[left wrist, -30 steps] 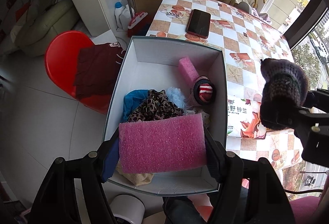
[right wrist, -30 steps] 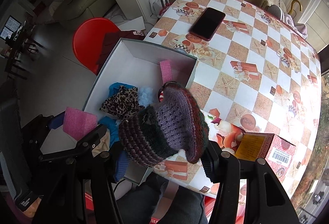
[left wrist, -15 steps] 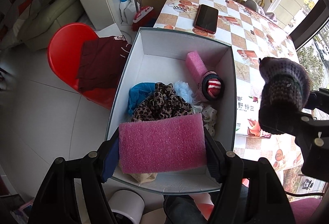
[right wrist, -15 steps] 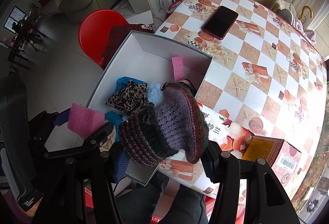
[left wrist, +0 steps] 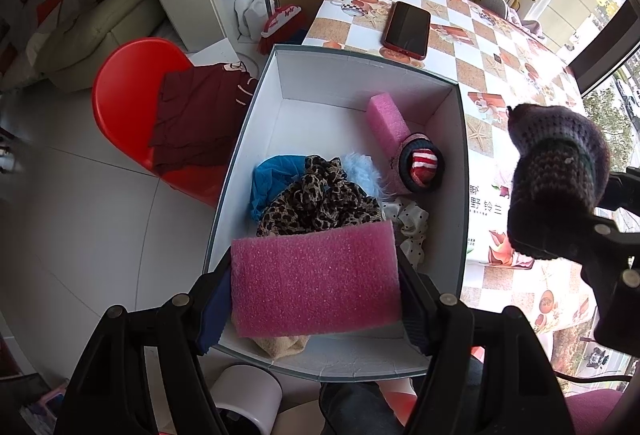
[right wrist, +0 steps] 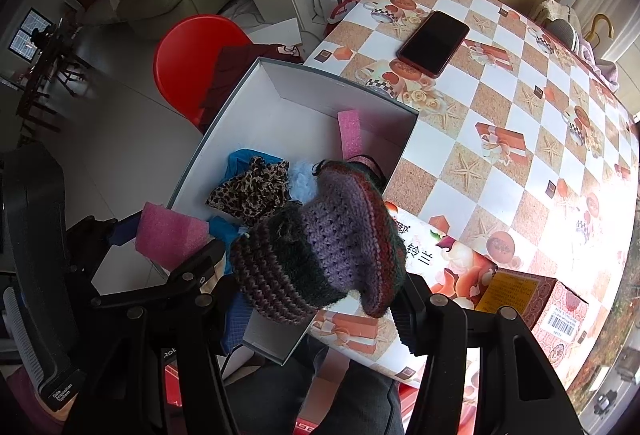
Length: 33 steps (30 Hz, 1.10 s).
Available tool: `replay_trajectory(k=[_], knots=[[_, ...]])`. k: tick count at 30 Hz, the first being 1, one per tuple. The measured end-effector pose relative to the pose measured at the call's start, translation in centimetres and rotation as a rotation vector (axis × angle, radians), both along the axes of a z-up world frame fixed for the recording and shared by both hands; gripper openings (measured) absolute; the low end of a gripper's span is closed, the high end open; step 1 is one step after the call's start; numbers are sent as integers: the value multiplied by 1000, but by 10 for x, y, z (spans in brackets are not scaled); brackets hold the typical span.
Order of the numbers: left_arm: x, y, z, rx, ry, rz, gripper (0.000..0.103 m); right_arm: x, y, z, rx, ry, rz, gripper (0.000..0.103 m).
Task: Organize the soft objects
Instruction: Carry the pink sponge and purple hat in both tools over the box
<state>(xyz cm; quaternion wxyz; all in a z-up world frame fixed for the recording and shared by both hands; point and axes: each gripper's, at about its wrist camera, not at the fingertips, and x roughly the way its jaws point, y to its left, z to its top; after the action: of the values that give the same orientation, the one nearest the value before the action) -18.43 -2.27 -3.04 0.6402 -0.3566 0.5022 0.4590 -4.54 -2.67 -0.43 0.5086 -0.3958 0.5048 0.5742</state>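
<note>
Left gripper (left wrist: 316, 291) pinching pink foam slab (left wrist: 316, 283) between both pads, hanging over near end of white box (left wrist: 360, 75). Slab hiding box contents beneath; tan cloth (left wrist: 282, 345) peeking out, mostly covered. Right gripper (right wrist: 320, 291) clamping knitted hat (right wrist: 320, 247); hat masking its pads and part of box. Hat hanging over box's table-side edge. Counting: two foam pieces, second pink foam block (left wrist: 386, 123) lying in box; one leopard-print cloth (left wrist: 316, 203); one phone (right wrist: 434, 43) lying on table (right wrist: 520, 115).
</note>
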Motion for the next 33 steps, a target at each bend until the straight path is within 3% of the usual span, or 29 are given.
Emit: replay_trajectory(k=[17, 33], knots=[[13, 35, -20, -42, 33, -5, 75, 3, 42, -15, -18, -5, -11, 59], [14, 39, -32, -85, 34, 18, 75, 4, 46, -30, -59, 9, -14, 59]])
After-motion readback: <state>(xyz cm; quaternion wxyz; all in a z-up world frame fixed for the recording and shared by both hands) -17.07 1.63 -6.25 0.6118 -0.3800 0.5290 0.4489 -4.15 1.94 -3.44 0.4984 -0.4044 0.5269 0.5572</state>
